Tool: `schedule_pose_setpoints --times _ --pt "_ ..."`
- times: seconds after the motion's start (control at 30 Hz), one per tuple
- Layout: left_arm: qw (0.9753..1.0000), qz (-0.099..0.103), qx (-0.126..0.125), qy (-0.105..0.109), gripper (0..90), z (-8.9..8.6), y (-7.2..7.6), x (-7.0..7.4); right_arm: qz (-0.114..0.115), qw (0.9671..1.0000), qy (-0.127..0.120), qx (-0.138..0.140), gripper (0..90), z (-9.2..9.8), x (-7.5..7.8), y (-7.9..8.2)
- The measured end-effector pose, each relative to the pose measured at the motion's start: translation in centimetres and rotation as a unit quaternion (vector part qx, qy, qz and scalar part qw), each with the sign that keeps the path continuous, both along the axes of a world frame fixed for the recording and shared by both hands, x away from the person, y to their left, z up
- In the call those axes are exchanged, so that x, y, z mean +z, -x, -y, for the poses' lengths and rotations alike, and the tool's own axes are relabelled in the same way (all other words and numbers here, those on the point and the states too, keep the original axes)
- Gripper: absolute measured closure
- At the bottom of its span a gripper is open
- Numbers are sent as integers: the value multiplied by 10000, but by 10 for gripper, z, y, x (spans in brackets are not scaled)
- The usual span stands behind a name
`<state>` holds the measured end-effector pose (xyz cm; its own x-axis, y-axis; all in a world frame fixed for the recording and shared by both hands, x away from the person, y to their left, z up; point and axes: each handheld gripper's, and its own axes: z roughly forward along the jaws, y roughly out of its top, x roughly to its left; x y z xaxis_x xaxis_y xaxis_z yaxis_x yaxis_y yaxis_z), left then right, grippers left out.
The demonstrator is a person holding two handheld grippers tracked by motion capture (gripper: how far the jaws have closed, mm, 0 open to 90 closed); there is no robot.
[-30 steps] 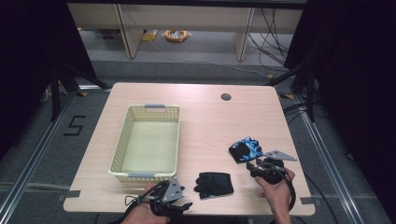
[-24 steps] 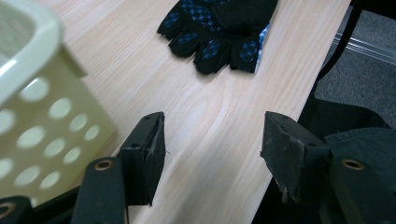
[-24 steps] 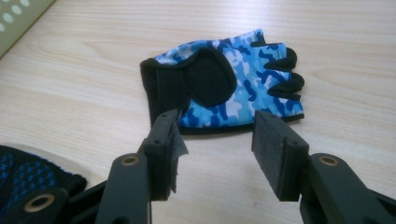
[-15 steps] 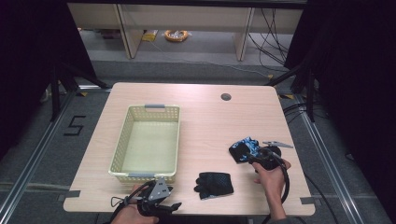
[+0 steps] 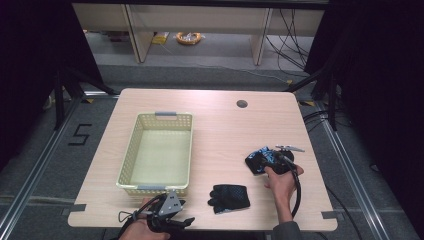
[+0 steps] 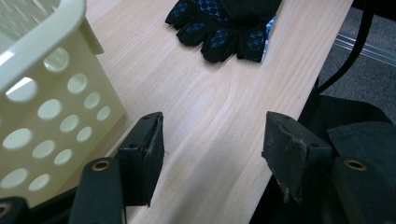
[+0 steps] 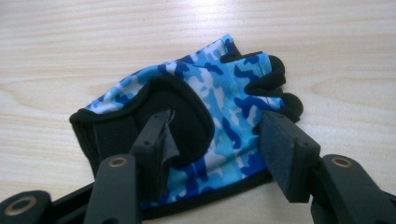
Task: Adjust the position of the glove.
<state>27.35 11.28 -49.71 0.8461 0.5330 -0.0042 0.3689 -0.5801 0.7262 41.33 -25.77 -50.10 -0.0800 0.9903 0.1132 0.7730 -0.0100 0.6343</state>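
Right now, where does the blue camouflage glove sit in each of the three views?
High view: blue camouflage glove lies right of centre on the table, at the right tongs.
Left gripper view: not in it; the glove at the top is the black glove.
Right gripper view: centre of the picture, between the open jaws.
Shared landmark: the light wood table surface, which the glove rests on.

From my seat the high view is evenly lit from overhead: the pale wooden table is bright, its surroundings black. Slightly soft, faint shadows. Both tool views are sharp mid-frame, with glare whitening the table's far edge and the nearest jaws blurred.
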Motion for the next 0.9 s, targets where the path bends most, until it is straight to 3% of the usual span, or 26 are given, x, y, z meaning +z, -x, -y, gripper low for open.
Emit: schedule_pose_setpoints --times 0.03,0.1,0.17,0.2,0.23,0.3,0.4,0.43,0.5,0.53,0.57,0.63,0.67,0.77,0.8,0.83,0.9 --pt "10000 0 0 0 380 0 0 0 0 10000 0 0 470 0 0 0" --pt "9999 -112 5 75 380 1 1 -1 149 9990 364 220 487 -4 -2 -4" --pt "10000 -42 -16 -50 380 1 0 -1 141 9988 411 237 507 -6 -2 -6" --pt "10000 -81 -14 14 380 2 2 -2 143 9986 403 298 533 -6 -2 -6" --pt "9999 3 -94 -106 382 1 0 -1 169 9977 524 389 694 -4 -1 -7" --pt "9999 -29 -67 -80 383 1 1 -1 242 9966 604 496 740 1 -2 -7" --pt "9999 -18 -83 -56 383 1 1 -2 341 9956 587 651 775 5 -4 -8" --pt "9999 -40 -84 -61 385 1 1 -2 429 9948 587 710 864 7 -3 -8" --pt "9999 -94 -29 -38 386 1 1 -2 502 9944 581 728 895 8 -3 -8" --pt "10000 -82 -21 0 386 1 1 -3 565 9952 316 737 895 9 -4 -9" --pt "9999 -126 -55 70 388 1 1 -1 562 9943 240 870 896 11 -2 -9" --pt "9998 -158 -59 88 388 1 1 -2 591 9944 161 859 896 10 1 -8" --pt "10000 -85 -18 35 389 0 0 -1 761 9919 101 1009 896 9 9 -7" --pt "10000 -49 -46 -13 390 0 0 -2 843 9903 106 1098 896 6 19 -3" --pt "10000 -22 -87 -30 390 0 -1 -2 945 9884 38 1188 896 4 24 -1" --pt "10000 -52 -63 12 391 0 0 -2 1127 9846 9 1339 896 0 37 6" --pt "9998 -145 -37 91 392 1 1 -2 1146 9836 29 1390 896 -2 42 9"
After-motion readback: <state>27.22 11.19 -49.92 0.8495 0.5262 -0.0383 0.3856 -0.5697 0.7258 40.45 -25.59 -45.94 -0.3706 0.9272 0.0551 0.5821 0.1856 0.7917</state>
